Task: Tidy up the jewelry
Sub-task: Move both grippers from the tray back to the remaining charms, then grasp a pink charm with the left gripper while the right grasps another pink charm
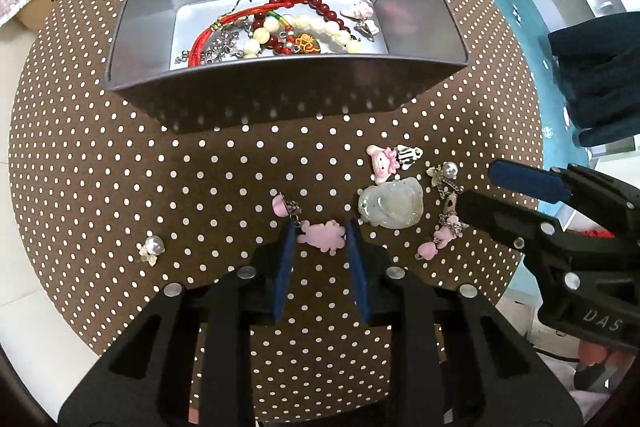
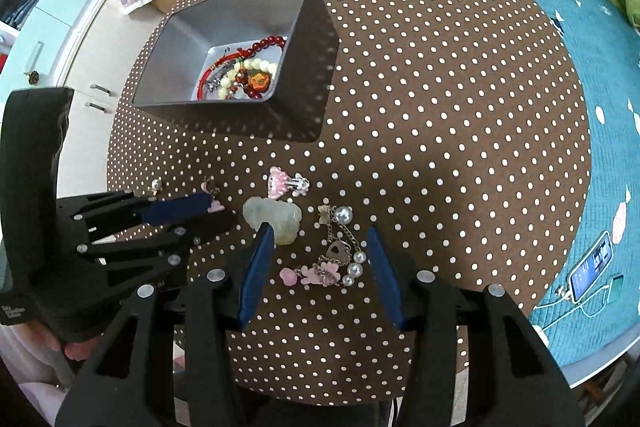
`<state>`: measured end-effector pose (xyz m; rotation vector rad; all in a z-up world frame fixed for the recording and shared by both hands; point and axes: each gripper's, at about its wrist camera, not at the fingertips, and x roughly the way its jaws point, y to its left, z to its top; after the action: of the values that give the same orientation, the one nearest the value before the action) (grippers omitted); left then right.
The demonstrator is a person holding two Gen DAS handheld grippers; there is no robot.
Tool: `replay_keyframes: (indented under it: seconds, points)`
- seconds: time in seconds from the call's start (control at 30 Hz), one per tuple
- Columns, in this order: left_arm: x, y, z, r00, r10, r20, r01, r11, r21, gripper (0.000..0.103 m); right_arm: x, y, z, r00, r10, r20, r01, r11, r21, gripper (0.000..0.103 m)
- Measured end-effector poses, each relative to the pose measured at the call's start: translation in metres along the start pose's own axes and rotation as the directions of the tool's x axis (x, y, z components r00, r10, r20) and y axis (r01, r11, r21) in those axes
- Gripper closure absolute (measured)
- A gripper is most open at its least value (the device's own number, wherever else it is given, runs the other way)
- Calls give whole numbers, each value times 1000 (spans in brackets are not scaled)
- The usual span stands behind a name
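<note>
Pink flower charm (image 1: 322,235) between left hand-held gripper (image 1: 320,231) pads, touching.

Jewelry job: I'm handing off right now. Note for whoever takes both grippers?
Left gripper: jaws flank pink charm; grip unclear.
Right gripper: open over pearl chain, beside jade.
Done: bracelets in box.
Left: charm, chain, jade, bunny, striped clip, pearl stud, all on table.
</note>
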<state>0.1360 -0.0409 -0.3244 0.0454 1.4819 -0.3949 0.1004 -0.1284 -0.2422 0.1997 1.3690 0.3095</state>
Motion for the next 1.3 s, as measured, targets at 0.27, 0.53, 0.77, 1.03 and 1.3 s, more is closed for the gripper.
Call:
replay_keyframes:
  seconds: [0.27, 0.53, 0.77, 1.03, 1.3]
  points:
    - [-28, 20, -4, 999, -14, 48, 16, 999, -29, 77, 7, 14, 18, 999, 17, 29, -16, 999, -37, 57]
    - [-49, 59, -9, 997, -10, 71, 15, 997, -77, 77, 35, 30, 26, 999, -37, -6, 36, 997, -66, 71]
    - [-57, 77, -21, 998, -3, 66, 9, 995, -95, 77, 45, 49, 29, 994, -113, 8, 113, 983, -145, 79]
    - [-69, 87, -14, 996, -10, 93, 18, 996, -83, 77, 41, 49, 35, 997, -77, 16, 78, 992, -97, 90]
    - [-95, 83, -8, 992, -13, 125, 23, 997, -80, 77, 29, 42, 32, 998, -56, 20, 57, 996, -71, 94]
